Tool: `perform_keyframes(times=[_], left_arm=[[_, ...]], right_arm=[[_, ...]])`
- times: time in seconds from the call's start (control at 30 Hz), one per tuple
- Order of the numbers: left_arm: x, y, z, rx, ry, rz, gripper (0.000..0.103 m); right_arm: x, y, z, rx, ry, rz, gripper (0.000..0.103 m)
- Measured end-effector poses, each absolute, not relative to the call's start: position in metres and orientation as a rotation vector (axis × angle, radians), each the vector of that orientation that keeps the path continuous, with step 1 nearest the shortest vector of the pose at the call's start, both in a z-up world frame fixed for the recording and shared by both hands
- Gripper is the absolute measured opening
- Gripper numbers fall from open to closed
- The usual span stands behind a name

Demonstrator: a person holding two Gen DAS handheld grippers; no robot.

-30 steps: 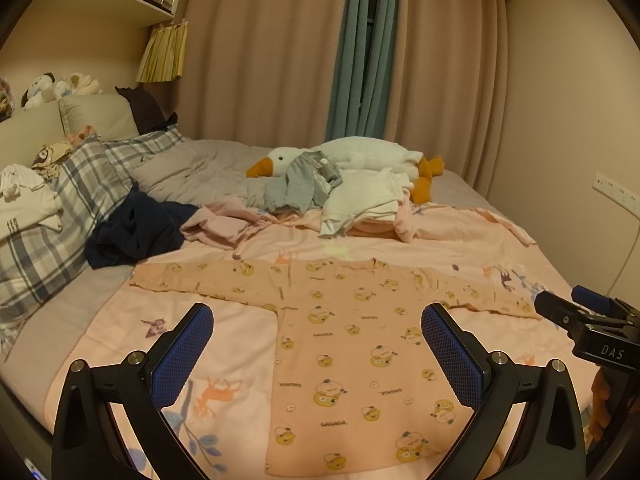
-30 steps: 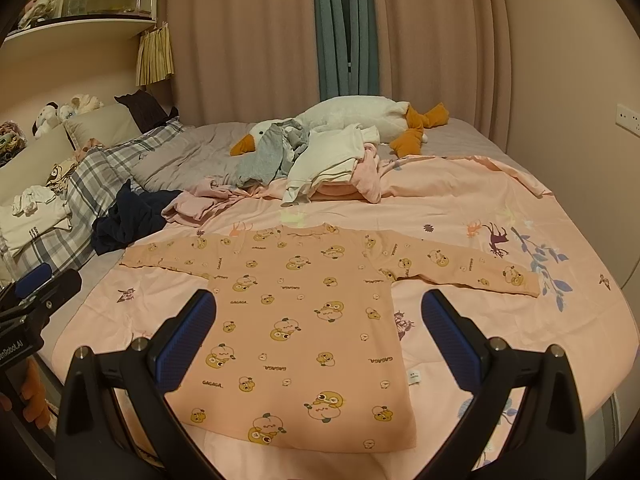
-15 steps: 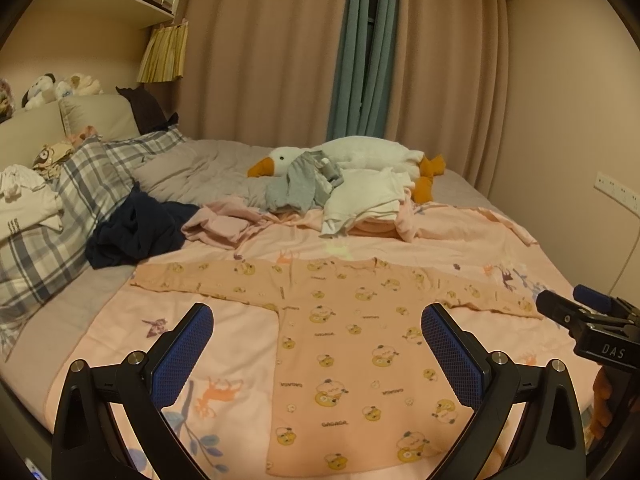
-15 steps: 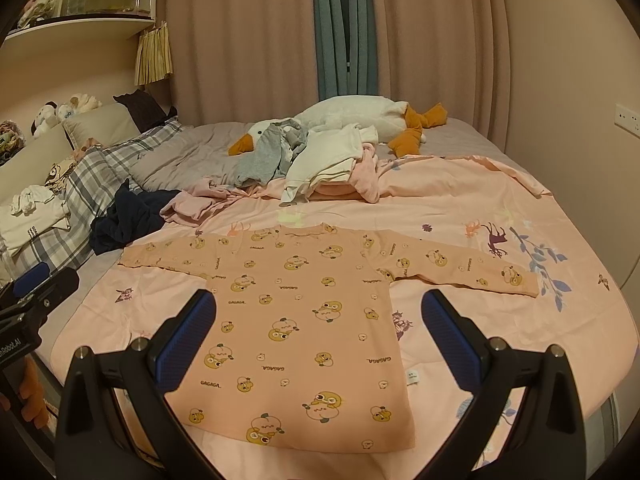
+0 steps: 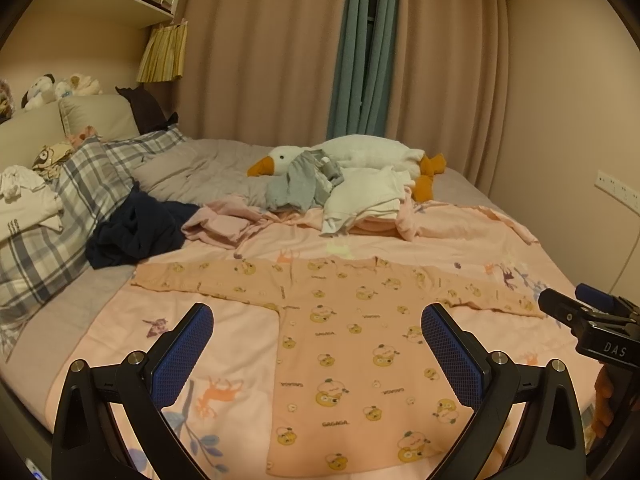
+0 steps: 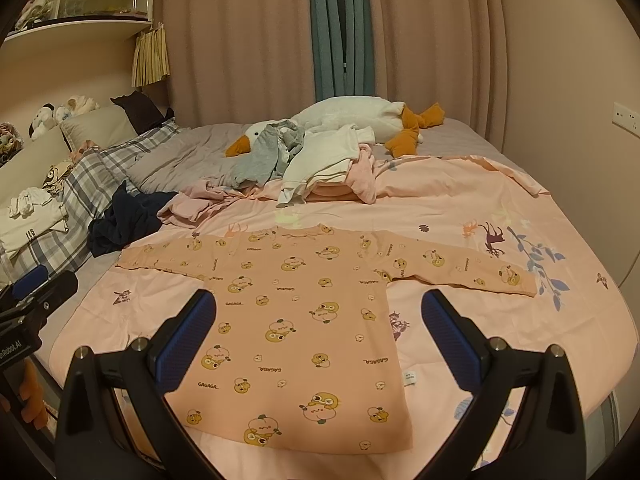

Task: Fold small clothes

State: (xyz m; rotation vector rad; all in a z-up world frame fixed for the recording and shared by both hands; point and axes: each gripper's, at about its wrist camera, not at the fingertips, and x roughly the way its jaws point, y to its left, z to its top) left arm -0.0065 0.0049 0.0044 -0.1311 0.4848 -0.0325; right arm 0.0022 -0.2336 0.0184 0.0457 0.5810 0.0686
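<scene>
A small peach long-sleeved shirt [image 5: 352, 344] with a cartoon print lies flat on the pink bed cover, both sleeves spread out; it also shows in the right wrist view [image 6: 304, 312]. My left gripper [image 5: 316, 344] is open and empty, held above the shirt's lower left part. My right gripper [image 6: 318, 332] is open and empty above the shirt's lower right part. Each gripper shows at the edge of the other's view, the right one [image 5: 588, 320] and the left one [image 6: 32, 292].
A pile of unfolded clothes [image 6: 320, 160] and a white goose plush [image 6: 360, 116] lie behind the shirt. A dark garment [image 5: 132, 232] and plaid pillows [image 5: 52, 216] are at the left. The bed's front edge is just below the shirt hem.
Both grippers have drifted very slightly; the shirt has not moved and both grippers stay open.
</scene>
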Motion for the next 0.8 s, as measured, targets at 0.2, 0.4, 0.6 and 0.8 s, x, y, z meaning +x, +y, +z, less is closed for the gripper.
perform_keyframes(times=[0.2,0.4,0.6,0.8], left_arm=[[-0.0056,0.0051,0.0037,-0.131,0.485,-0.03,0.103],[-0.0046,0.0021,0.0029,-0.129,0.488,-0.029,0.103],[-0.0029,0.0024,0.0017,-0.129,0.494,-0.032,0.103],[0.0023,-0.0024,-0.0027,-0.124,0.509,-0.027,0.103]], right_arm=[[0.0027,-0.2338,0.0193,0.044,0.583,0.071,0.103],[0.0046,-0.2343,0.0196,0.051,0.579,0.069,0.103],[0.0038,-0.2345,0.0178,0.052,0.579,0.074,0.103],[0.0024,-0.2305,0.0166,0.053,0.584,0.079,0.103]])
